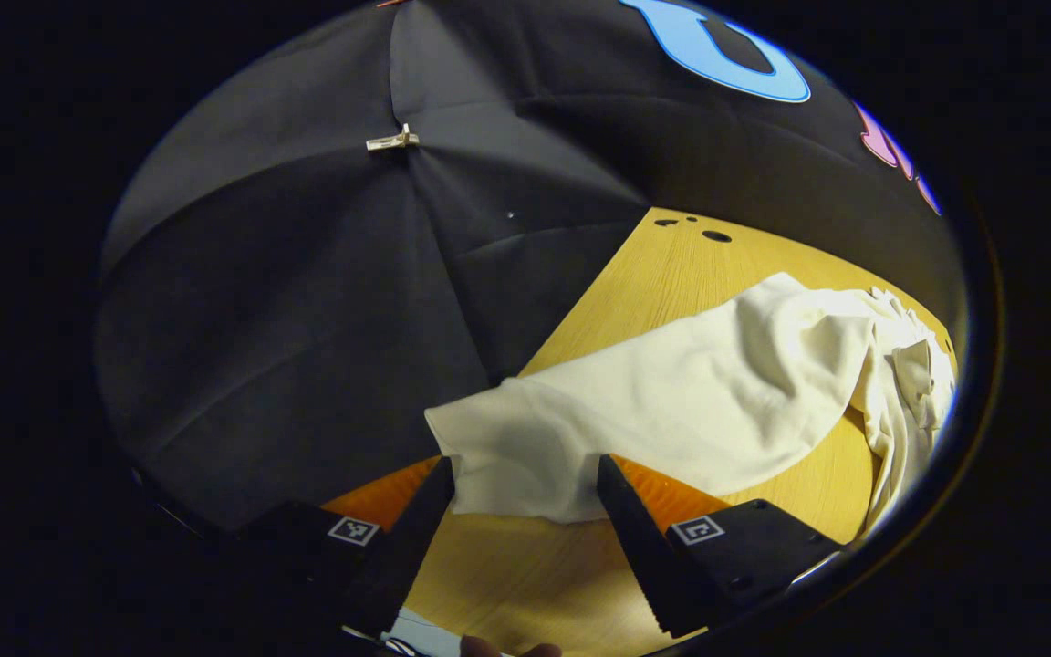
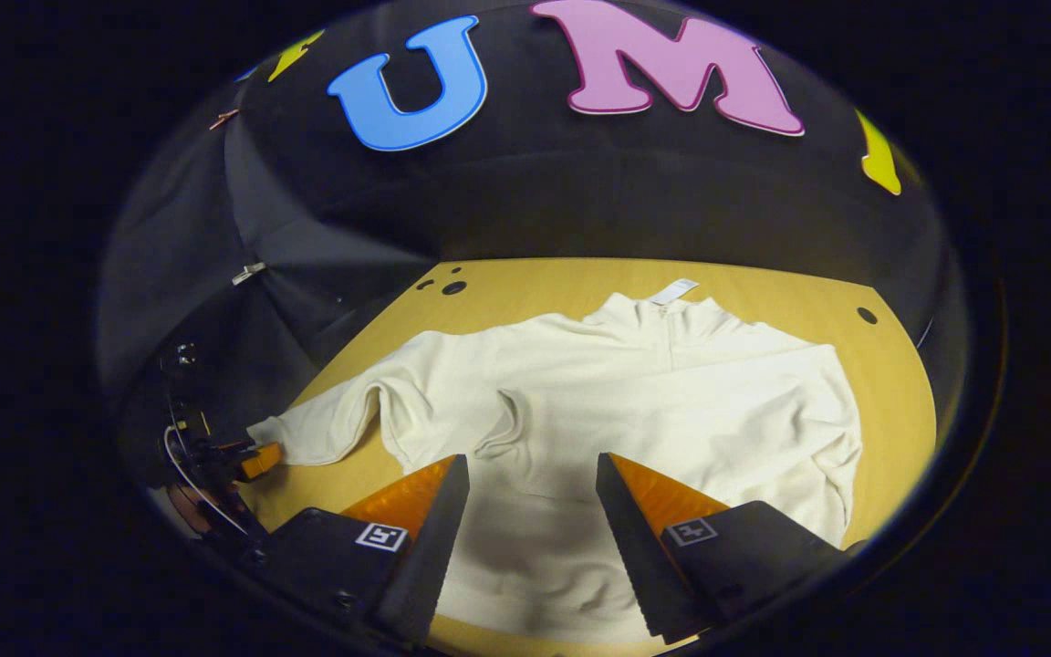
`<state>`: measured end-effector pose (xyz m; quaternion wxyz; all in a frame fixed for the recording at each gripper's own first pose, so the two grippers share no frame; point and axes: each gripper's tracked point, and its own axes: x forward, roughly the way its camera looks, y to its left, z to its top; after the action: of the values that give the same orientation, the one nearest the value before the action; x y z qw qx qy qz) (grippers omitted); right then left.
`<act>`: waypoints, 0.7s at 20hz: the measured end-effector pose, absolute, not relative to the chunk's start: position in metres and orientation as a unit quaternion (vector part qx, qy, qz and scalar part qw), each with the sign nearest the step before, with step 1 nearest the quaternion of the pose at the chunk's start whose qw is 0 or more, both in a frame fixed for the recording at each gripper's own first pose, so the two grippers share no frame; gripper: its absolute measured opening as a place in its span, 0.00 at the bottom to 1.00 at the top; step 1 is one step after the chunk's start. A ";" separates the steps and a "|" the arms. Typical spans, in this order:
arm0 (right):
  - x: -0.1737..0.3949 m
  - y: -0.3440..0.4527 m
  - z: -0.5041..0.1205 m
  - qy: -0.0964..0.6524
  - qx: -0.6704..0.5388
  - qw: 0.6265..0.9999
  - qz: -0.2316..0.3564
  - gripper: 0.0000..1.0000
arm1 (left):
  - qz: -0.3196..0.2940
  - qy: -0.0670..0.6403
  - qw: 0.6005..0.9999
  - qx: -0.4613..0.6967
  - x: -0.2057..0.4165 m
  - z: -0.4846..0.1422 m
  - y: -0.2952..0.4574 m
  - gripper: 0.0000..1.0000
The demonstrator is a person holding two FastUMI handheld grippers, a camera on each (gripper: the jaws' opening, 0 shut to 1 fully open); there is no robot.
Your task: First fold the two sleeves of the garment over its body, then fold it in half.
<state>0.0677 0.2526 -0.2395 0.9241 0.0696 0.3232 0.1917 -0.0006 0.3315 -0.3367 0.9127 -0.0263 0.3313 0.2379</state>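
Left gripper (image 1: pixel 525 488): fingers apart, the sleeve end (image 1: pixel 512 456) lying between them, not pinched.
Garment (image 2: pixel 617 401): cream, spread on the wooden table (image 2: pixel 535 283), collar at the far side.
Right sleeve (image 2: pixel 831 429): already folded over the body.
Right gripper (image 2: pixel 530 488): fingers apart, above the garment's near hem.

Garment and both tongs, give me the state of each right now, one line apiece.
Garment: spread on the wooden table, collar at the far edge, not yet folded in half.
Left sleeve: stretched out sideways, its cuff between the open fingers of the left tongs.
Right sleeve: already lying over the body's side.
Right tongs: open, above the hem, holding nothing.
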 end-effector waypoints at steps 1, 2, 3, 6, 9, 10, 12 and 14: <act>0.064 0.243 -0.240 0.323 0.068 0.926 0.183 0.87 | 0.234 0.337 0.912 -0.029 -0.001 -0.339 0.332 1.00; 0.059 0.233 -0.241 0.325 0.069 0.927 0.176 0.87 | 0.231 0.337 0.912 -0.029 -0.002 -0.338 0.331 0.99; 0.054 0.224 -0.241 0.326 0.071 0.927 0.169 0.87 | 0.224 0.338 0.913 -0.032 0.002 -0.343 0.331 0.99; 0.042 0.203 -0.246 0.333 0.081 0.927 0.151 0.87 | 0.188 0.342 0.920 -0.038 0.011 -0.343 0.314 0.69; 0.036 0.182 -0.247 0.332 0.084 0.929 0.138 0.87 | 0.182 0.356 0.916 -0.013 0.016 -0.341 0.314 0.29; 0.034 0.176 -0.246 0.331 0.086 0.930 0.134 0.87 | 0.187 0.360 0.914 -0.011 0.018 -0.340 0.314 0.24; 0.034 0.164 -0.244 0.326 0.092 0.932 0.126 0.87 | 0.197 0.370 0.908 0.002 0.019 -0.338 0.313 0.20; 0.033 0.151 -0.243 0.321 0.093 0.935 0.117 0.87 | 0.196 0.369 0.909 0.002 0.022 -0.329 0.305 0.13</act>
<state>0.0327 0.1511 -0.2430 0.9352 0.0926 0.3212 0.1165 0.0217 0.3055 -0.3294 0.9087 0.0015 0.3685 0.1960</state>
